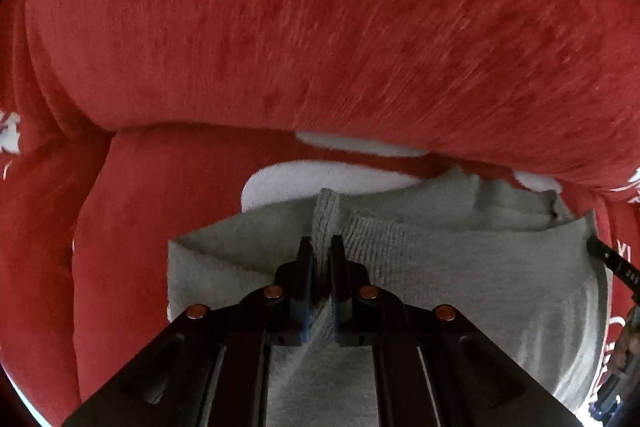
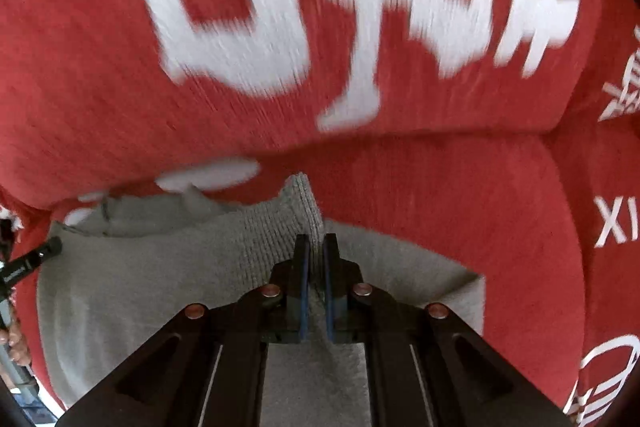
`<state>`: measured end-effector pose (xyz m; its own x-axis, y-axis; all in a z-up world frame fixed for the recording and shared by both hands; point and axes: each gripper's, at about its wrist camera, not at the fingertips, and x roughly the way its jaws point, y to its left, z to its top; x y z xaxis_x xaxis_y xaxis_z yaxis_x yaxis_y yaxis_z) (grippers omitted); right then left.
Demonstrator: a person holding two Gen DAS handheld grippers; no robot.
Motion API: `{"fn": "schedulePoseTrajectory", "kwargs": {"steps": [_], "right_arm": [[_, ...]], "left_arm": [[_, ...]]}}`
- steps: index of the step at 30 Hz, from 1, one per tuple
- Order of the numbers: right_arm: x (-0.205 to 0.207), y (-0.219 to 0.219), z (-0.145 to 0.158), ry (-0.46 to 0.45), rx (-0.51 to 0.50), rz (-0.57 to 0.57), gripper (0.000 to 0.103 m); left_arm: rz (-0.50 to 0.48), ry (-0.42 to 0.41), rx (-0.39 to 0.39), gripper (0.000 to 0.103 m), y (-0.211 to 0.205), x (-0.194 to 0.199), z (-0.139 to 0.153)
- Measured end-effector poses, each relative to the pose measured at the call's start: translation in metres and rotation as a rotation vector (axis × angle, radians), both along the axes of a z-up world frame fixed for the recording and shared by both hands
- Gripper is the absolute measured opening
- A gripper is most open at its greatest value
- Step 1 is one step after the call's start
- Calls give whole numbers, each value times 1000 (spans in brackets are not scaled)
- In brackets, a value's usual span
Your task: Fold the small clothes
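A small grey knitted garment (image 1: 460, 267) lies on a red cloth (image 1: 320, 27) with white print. My left gripper (image 1: 321, 247) points steeply down and is shut on a ribbed fold of the grey garment that stands up between its pads. In the right wrist view the same grey garment (image 2: 160, 275) spreads to the left, and my right gripper (image 2: 315, 243) is shut on another ribbed edge of it. Each view catches the other gripper at its side edge: the black tip of the right one (image 1: 612, 263), and the left one (image 2: 28, 263).
The red cloth (image 2: 460, 187) with large white characters covers the whole surface and bulges in a thick fold beyond the garment. A hand (image 2: 14, 343) shows at the left edge of the right wrist view.
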<state>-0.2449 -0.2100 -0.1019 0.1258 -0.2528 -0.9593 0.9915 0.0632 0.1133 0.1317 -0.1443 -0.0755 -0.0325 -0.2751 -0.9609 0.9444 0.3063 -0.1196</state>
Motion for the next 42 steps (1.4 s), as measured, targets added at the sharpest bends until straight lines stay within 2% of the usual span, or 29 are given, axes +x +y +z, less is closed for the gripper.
{"fn": "schedulePoseTrajectory", "kwargs": {"steps": [2,4,5,7,11,12,13,15,21,24,26,27,28,31,33,34,35,36,37,42], "right_arm": [[-2,1,3,-1,1,-11,8],[-4,2,10,6,11,-18,13],[-6,3,13,7,15,-21,13],[-14,10,24,-21,19,-38,13],[-28,35,44,-134,51,-75,17],[-32,46,48,-174,67,-88,20],[-37,58,51,-224,90,-104,29],[-43,86,54,-307,134,-136,42],[-59,166,48,-480,263,-226,43],[-75,202,33,-523,321,-345,44],[-85,216,19,-542,337,-438,44],[-93,224,13,-553,328,-499,44],[-99,227,10,-560,313,-539,44],[-113,229,-1,-599,273,-652,44],[-118,226,-7,-623,276,-692,46],[-116,224,-9,-634,273,-702,45],[-115,221,-8,-624,273,-699,33],[-112,217,-5,-597,281,-675,20],[-110,214,-2,-581,278,-656,13],[-98,197,28,-494,223,-478,11]], "left_arm": [[10,-30,4,21,2,1,4],[13,-83,14,58,7,3,13],[16,-107,5,64,12,6,19],[11,-98,-18,65,26,13,34],[13,0,20,65,65,27,49],[24,19,39,65,78,29,49],[38,36,57,65,89,29,48],[87,82,95,65,119,29,43],[295,278,166,65,196,33,20],[384,417,195,65,222,29,3],[424,450,189,65,232,25,-2],[432,461,168,74,234,24,-1],[441,480,156,78,234,24,-1],[472,516,132,78,228,21,-1],[485,507,113,77,221,19,0],[488,493,111,67,218,17,1],[486,478,107,53,215,17,2],[470,477,104,18,211,16,3],[447,490,102,14,210,14,4],[321,409,50,14,214,18,30]]}}
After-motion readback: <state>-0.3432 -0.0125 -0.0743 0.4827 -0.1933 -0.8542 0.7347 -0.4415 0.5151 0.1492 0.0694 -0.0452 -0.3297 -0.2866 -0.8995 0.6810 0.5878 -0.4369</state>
